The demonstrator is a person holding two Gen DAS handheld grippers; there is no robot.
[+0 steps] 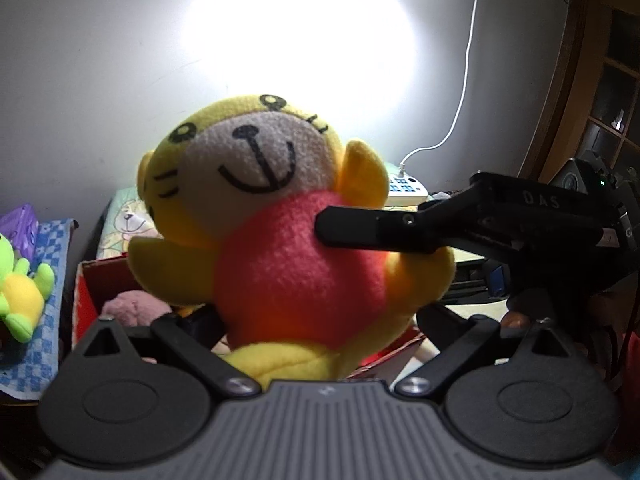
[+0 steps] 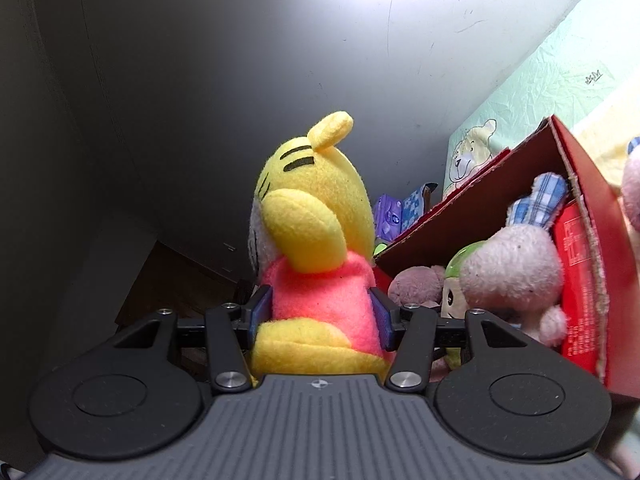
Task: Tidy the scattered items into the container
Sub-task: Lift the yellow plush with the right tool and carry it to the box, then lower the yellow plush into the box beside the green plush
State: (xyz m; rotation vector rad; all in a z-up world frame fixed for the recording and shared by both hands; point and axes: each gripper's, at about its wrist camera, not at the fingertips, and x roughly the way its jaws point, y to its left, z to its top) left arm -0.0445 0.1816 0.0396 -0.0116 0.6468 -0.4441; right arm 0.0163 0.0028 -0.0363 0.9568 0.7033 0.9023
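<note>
A bed [image 2: 560,92] with a pale green cartoon-bear sheet carries an open red cardboard box [image 1: 86,292] holding plush toys. Left of the box lies a blue checked towel [image 1: 48,320], with a green and yellow plush [image 1: 22,292] on it.

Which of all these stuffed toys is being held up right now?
The yellow tiger in the red shirt, pinched between the right gripper's fingers. The pink plush sits in the red box.
</note>
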